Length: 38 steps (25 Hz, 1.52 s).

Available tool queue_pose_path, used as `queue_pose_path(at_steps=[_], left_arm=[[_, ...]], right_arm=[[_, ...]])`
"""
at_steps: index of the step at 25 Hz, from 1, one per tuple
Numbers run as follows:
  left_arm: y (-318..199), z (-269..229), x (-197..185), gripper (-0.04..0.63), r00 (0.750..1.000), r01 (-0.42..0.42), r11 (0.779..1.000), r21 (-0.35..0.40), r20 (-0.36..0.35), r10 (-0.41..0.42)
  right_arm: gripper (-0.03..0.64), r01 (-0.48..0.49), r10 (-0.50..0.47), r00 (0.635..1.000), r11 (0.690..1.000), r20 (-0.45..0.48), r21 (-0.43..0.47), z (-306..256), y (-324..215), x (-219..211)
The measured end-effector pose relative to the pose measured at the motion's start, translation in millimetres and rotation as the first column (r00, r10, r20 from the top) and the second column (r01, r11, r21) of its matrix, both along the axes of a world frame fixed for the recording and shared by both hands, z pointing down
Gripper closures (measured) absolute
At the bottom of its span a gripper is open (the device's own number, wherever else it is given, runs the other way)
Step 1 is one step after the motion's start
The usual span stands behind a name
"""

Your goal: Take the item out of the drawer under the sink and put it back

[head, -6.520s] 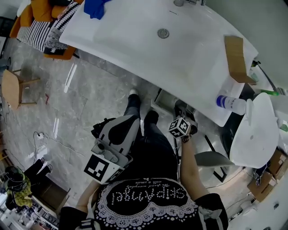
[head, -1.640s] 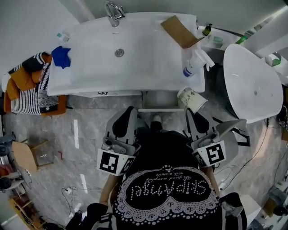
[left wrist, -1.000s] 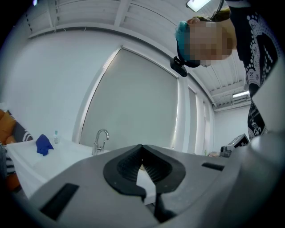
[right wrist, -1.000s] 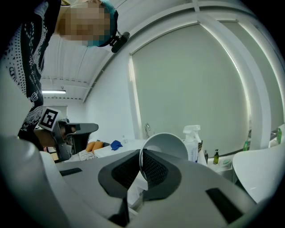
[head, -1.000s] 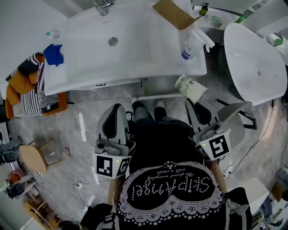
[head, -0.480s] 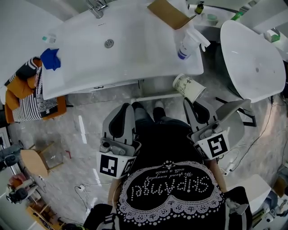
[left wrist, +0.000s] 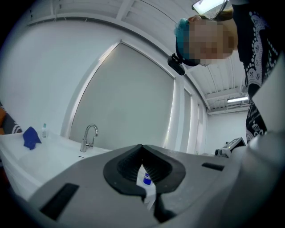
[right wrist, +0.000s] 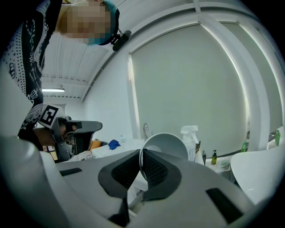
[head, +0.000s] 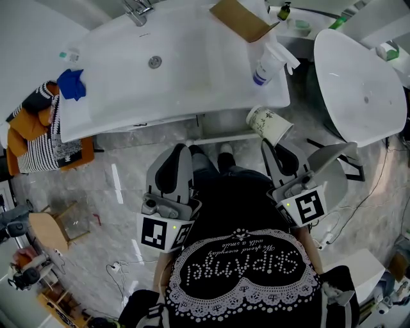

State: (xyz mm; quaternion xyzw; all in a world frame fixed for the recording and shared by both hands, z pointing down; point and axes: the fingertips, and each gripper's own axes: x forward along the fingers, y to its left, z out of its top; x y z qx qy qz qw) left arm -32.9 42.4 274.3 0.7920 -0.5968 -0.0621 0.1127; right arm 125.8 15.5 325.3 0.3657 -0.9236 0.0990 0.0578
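Right tool (head: 270, 143) pinches the rim of the printed paper cup (head: 269, 124), which lies sideways, mouth toward the person, print unreadable. Left tool (head: 179, 149) closed, empty.

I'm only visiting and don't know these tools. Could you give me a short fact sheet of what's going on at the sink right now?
Setting: a person stands facing a long white sink counter
Right gripper: shut on the rim of a patterned white paper cup, which is tilted
Left gripper: shut, holding nothing
Cup position: just below the counter's front edge, near its right end
On the counter: white spray bottle with blue label, crumpled blue cloth, brown cardboard box
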Motion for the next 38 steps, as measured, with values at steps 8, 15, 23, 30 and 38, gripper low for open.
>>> queue_pose_path(at_steps=[8,15,23,30,38], left_arm=[[2,3,-2,0.592,1.0,-0.004,1.0,-0.006,0.006,0.004],[6,8,6,0.591,0.999,-0.04,0.999,-0.016,0.031,0.04],[7,6,7,0.591,0.998,-0.058,0.998,-0.008,-0.017,0.058],[19,8,-21,0.591,1.0,0.004,1.0,-0.014,-0.015,-0.004],[36,4,-37,0.591,0.999,0.037,0.999,-0.02,-0.01,-0.037]], right_arm=[[0.591,0.006,-0.006,1.0,1.0,-0.004,-0.003,2,1,-2],[0.591,0.011,-0.011,1.0,1.0,-0.004,-0.001,1,2,-2],[0.591,0.013,-0.013,1.0,1.0,-0.009,0.001,2,4,0],[0.591,0.023,-0.023,1.0,1.0,-0.017,0.016,-1,6,-4],[0.591,0.032,-0.025,0.994,0.997,-0.11,0.068,-2,3,-7]])
